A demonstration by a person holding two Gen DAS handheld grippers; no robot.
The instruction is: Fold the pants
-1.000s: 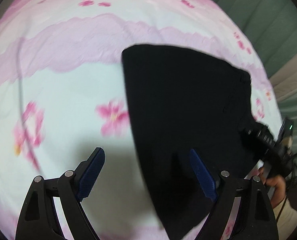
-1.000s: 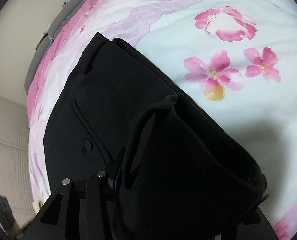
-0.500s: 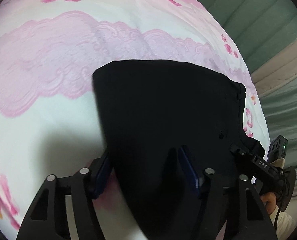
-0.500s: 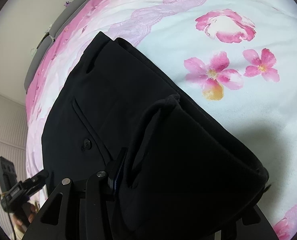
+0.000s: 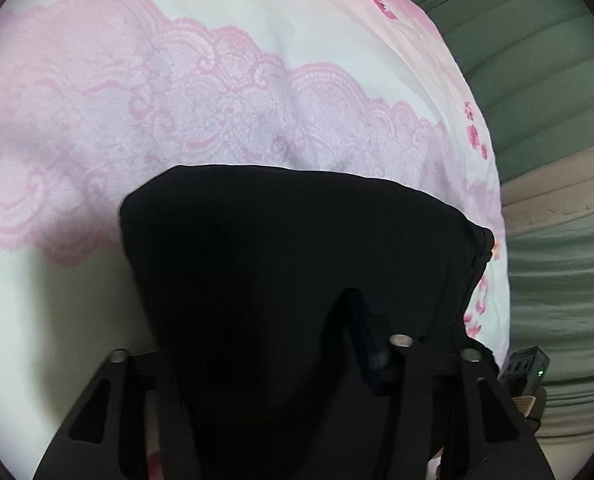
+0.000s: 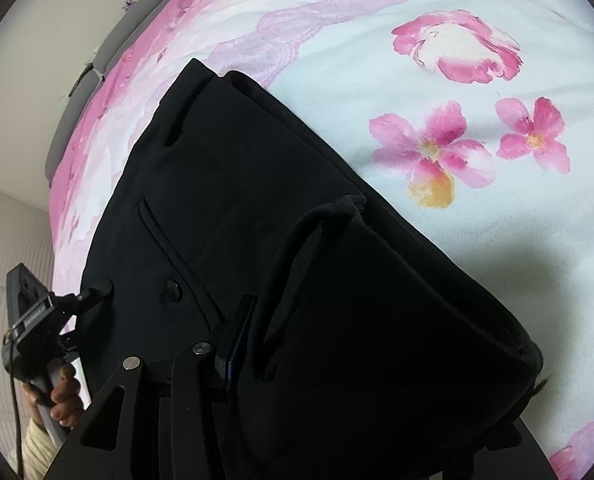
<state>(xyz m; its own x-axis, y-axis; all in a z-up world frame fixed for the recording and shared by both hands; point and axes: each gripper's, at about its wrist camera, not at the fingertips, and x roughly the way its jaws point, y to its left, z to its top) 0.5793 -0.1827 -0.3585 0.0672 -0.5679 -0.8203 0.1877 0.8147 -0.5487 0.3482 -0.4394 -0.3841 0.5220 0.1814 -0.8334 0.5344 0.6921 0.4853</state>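
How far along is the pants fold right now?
Done: the black pants lie partly folded on the floral bedsheet. In hand: the right gripper clamps a raised fold of cloth; the left gripper has just been closing over the near edge, cloth between its fingers. Left: carrying this fold over and flattening it.

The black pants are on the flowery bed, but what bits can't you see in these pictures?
- Left wrist view: the left gripper has just been closing around the black pants; its left finger is hidden under the cloth, so a firm pinch cannot be told.
- Right wrist view: the right gripper's right finger is covered by the raised fold of the pants.
- Both views: the pants' near end is cut off by the bottom edge, over the bedsheet.
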